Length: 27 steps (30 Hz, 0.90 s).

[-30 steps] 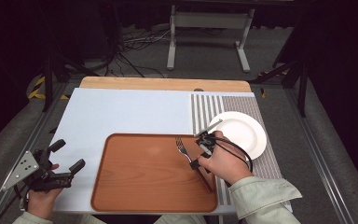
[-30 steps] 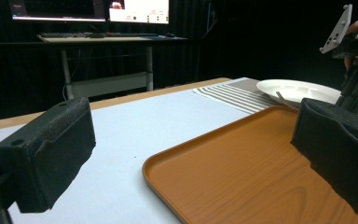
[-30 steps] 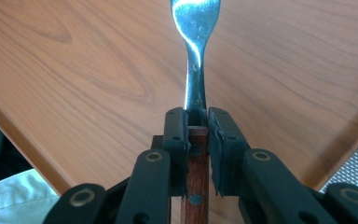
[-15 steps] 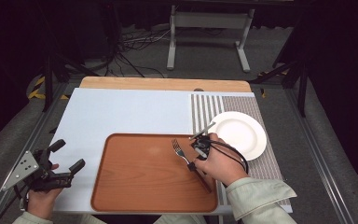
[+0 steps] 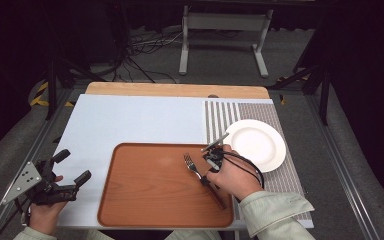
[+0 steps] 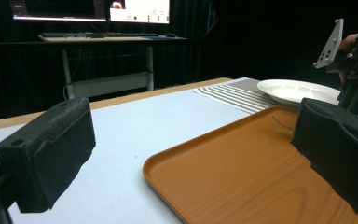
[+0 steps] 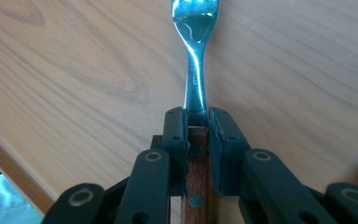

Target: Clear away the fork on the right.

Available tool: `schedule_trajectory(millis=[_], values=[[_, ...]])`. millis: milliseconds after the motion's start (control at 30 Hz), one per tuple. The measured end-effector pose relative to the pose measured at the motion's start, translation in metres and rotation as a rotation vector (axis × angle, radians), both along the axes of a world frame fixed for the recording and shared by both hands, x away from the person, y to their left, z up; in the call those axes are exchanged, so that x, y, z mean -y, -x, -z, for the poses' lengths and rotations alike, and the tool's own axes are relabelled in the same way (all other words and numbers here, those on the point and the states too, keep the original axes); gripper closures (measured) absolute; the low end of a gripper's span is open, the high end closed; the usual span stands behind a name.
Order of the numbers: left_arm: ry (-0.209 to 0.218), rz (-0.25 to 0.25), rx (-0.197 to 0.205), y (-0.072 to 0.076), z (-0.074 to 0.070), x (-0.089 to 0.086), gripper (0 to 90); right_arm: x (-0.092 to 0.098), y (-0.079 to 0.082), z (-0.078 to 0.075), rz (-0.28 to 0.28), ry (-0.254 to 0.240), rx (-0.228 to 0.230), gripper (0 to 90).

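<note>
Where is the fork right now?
In the high view the fork is over the right part of the brown tray, pinched by the right claw, just left of the white plate.

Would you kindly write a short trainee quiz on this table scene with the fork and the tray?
1. True or false: the right gripper is shut on the wooden-handled metal fork.
2. What lies under the fork? A) brown wooden tray B) round white plate C) striped mat
3. Fill in: the left gripper stands ____ beside the tray.

Key: 1 true; 2 A; 3 open.
</note>
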State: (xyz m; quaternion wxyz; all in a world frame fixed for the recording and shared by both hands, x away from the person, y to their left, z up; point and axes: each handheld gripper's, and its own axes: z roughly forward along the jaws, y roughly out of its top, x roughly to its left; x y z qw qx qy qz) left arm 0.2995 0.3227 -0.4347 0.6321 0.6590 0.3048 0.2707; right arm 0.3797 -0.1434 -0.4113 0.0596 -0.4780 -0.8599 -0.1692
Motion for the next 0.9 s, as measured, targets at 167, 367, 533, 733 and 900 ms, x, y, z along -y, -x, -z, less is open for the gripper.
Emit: schedule_trajectory(millis=[167,367,533,733,900], values=[[0.003,-0.001,0.003,-0.0001,0.0002,0.0001,0.2,-0.0005,-0.0001,0.0023,0.008,0.009,-0.01,78.3],[0.001,0.002,-0.001,0.0,0.0,-0.0001,0.2,-0.0015,0.0003,0.0035,0.009,0.0,-0.028,78.1],[0.003,0.0,0.002,0.0,0.0,0.0,0.2,-0.0023,0.0003,0.0032,0.017,-0.027,-0.033,70.8],[0.001,0.001,-0.001,0.0001,-0.0002,-0.0002,0.2,-0.0012,0.0,0.0019,0.01,-0.024,-0.008,67.9],[0.003,0.001,0.001,0.0001,-0.0002,0.0,0.2,0.0001,-0.0006,0.0,-0.008,-0.041,0.022,57.5]])
